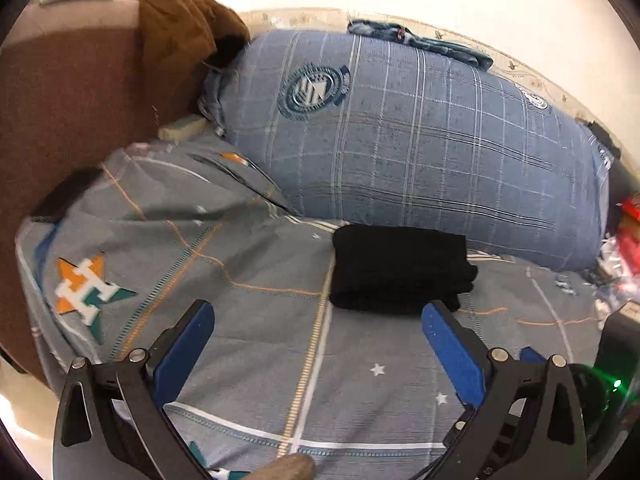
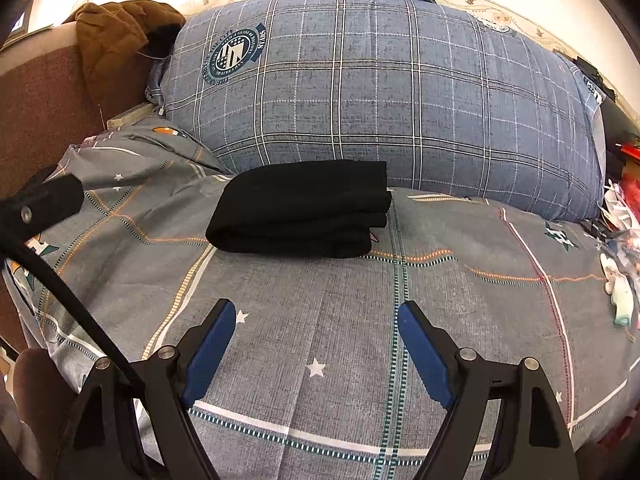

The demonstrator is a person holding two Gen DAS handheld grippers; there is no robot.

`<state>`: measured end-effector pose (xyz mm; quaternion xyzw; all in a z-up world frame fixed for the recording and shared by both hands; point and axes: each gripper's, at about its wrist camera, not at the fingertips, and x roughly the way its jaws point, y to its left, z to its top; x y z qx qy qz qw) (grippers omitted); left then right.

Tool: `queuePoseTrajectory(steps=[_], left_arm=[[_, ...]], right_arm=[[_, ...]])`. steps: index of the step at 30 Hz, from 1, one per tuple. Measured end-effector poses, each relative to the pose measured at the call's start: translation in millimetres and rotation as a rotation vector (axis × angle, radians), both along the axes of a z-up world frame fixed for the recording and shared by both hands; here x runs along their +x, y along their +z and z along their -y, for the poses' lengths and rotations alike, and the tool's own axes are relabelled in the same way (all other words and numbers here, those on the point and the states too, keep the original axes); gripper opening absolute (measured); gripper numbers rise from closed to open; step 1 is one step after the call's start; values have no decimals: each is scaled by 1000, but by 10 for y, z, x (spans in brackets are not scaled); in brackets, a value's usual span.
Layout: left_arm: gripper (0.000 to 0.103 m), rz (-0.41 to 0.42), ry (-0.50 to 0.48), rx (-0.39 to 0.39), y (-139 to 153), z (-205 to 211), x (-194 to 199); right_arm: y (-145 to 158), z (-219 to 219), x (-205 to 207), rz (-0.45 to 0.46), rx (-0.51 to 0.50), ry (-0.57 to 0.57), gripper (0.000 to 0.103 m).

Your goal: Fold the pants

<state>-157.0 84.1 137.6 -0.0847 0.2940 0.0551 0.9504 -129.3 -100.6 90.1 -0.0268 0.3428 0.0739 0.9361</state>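
Black folded pants (image 2: 300, 210) against plaid pillow (image 2: 384, 92); left gripper (image 1: 318, 318), right gripper (image 2: 316, 316) both released.

One folded black pants (image 2: 300, 210), one plaid pillow (image 2: 384, 96), one brown jacket (image 2: 116, 36), two hand-held grippers (image 1: 318, 320) (image 2: 316, 320)

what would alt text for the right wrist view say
Black pants lie folded in a neat stack on a grey patterned bedsheet, just before a big blue plaid pillow. The right gripper hangs over the sheet short of them, jaws open and empty.
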Motion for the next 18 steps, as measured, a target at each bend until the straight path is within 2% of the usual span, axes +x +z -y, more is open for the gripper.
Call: queuePoseTrajectory(steps=[4,9,18], left_arm=[[103,-41,26,-26,-98,-93,210],[103,-66,52,35,-221,-54,446],[103,-115,61,45,-361,2,633]], right_arm=[[-14,-54,125,-1,-20,5,87],[-30,-114,319,-8,-40,-5,87],[-142,-44,485,-55,-39,-46,88]])
